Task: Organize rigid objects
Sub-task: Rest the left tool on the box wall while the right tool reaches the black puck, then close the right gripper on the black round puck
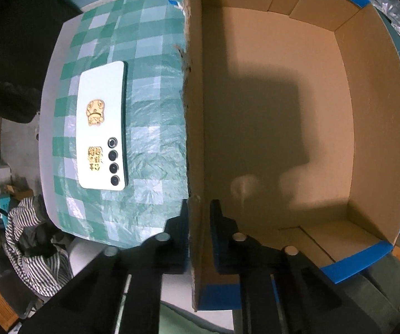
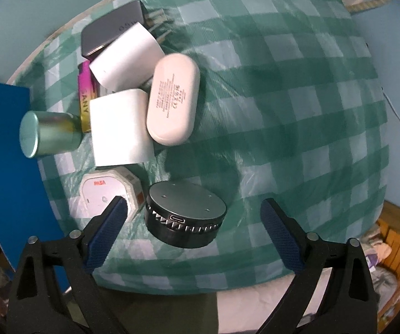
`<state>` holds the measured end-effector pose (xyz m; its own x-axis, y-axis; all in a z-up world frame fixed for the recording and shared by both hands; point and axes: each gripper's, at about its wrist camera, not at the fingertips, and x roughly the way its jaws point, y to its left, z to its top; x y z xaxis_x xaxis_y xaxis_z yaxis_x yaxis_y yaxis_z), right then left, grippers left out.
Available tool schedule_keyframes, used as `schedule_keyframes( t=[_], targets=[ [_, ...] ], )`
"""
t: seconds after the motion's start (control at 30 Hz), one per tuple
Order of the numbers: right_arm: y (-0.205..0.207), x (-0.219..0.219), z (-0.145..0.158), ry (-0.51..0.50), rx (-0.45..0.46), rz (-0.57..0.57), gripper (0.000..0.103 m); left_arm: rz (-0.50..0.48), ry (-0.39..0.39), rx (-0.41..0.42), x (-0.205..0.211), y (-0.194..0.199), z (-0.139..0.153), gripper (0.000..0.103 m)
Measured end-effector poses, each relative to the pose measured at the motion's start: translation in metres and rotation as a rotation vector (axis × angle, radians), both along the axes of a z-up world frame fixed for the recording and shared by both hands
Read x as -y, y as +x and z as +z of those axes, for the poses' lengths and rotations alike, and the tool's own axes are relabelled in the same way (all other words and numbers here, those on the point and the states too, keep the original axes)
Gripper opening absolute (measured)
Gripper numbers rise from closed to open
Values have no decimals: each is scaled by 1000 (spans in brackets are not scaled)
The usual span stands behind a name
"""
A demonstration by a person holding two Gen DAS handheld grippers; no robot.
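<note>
The left gripper (image 1: 198, 231) has two black arms with flat dark pads at the tips and round silver screws on top. The right gripper (image 2: 194, 226) has black arms too, with triangle-shaped holes, silver screws, and bumpy dark blue pads (image 2: 282, 239) on its fingers.

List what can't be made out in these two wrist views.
- Left wrist: box floor near corner, dimmed by shadow; the left gripper straddles the wall, contact unclear.
- Left wrist: phone front, lies face down.
- Right wrist: pink item, mostly covered by white blocks; label cut off.
- Right wrist: pod case print too small to read.
- Right wrist: open right gripper; puck contact unclear.
</note>
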<state>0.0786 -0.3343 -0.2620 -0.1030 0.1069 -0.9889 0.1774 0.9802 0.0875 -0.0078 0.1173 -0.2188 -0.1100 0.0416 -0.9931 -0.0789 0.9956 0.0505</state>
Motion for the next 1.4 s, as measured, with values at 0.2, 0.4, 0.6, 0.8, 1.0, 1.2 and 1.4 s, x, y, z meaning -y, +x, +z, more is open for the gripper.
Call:
schedule_keyframes(
  t=[0.2,0.4,0.6,0.8,1.0,1.2,1.4],
  targets=[
    [-4,6,-8,0,-23,-2,88,-4,-6,-6,0,0,1,9],
    [-3,5,-18,2,-36,-6,81,-1,-8,1,-2,0,1,9],
    [-6,4,-27,42,-39,-23,65,1,-9,3,-3,0,3,9],
    [-8,1,-31,27,-27,-4,64,-16,-6,6,-1,-2,2,9],
    [-15,-15,-18,-6,-16,29,63,-27,-10,11,0,-5,1,7],
    [-12,-32,0,-16,24,79,61,-12,-32,6,-5,-4,2,3],
    [-7,-48,16,-19,60,120,61,-21,-30,8,-8,-5,3,3]
  ],
)
